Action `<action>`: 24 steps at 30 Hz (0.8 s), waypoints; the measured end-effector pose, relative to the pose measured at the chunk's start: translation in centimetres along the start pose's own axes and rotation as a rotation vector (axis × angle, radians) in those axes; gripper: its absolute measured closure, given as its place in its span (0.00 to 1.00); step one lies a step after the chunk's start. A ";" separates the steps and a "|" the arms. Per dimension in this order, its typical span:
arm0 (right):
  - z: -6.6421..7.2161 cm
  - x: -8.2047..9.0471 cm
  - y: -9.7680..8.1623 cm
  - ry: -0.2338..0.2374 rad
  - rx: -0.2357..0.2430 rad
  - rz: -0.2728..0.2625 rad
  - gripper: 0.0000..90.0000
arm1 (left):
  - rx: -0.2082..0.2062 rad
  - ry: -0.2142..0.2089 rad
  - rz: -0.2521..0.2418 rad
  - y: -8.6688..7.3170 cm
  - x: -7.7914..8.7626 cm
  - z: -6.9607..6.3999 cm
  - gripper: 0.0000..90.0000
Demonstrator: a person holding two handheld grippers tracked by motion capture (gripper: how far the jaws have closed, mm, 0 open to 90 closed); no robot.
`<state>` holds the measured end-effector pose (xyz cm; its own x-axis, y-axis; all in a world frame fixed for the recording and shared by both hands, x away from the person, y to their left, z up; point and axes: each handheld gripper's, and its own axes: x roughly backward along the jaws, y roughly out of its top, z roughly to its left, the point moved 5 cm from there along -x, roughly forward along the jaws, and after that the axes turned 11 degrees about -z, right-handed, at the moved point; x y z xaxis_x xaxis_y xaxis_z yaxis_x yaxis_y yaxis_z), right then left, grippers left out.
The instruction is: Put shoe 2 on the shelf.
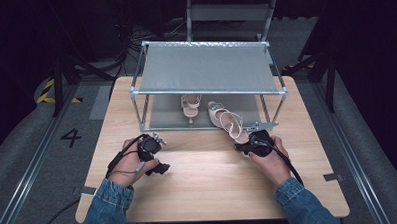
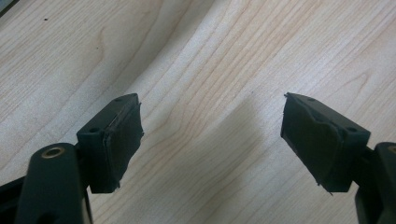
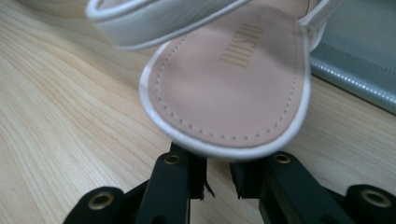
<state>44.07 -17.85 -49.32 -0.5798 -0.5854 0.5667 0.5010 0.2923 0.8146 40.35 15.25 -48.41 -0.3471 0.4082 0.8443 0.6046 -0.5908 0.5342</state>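
Note:
A pale high-heeled sandal lies across the front edge of the rack's lower shelf, its heel end toward me. My right gripper is at that heel end. In the right gripper view the sandal's pink insole hangs over the right gripper, whose jaws are drawn close together under it on the thin heel, which the sole hides. A second sandal stands on the lower shelf. My left gripper rests on the table at the left, and in its own view the left gripper is open over bare wood.
A metal two-tier shoe rack with grey fabric shelves stands at the back of the wooden table. Its front rail runs just beyond both grippers. The grey shelf edge lies behind the sandal.

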 end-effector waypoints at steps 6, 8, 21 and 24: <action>0.0 0.2 1.2 0.002 -0.012 -0.030 0.88 | -0.010 0.004 0.007 0.0 0.0 0.1 0.24; 0.1 0.0 1.5 -0.011 0.016 -0.011 0.88 | -0.009 0.005 0.006 0.0 0.0 0.1 0.24; 0.6 -2.8 3.9 -0.011 0.015 -0.021 0.88 | 0.024 0.015 0.008 -1.1 0.6 0.5 0.24; 0.6 -3.6 4.6 -0.010 0.009 -0.026 0.88 | 0.030 0.019 0.001 -1.4 0.8 0.6 0.24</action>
<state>48.06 -13.89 -47.59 -0.5994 -0.5852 0.5462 0.4794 0.2839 0.8304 39.65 16.79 -48.55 -0.3596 0.3946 0.8456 0.6261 -0.5699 0.5322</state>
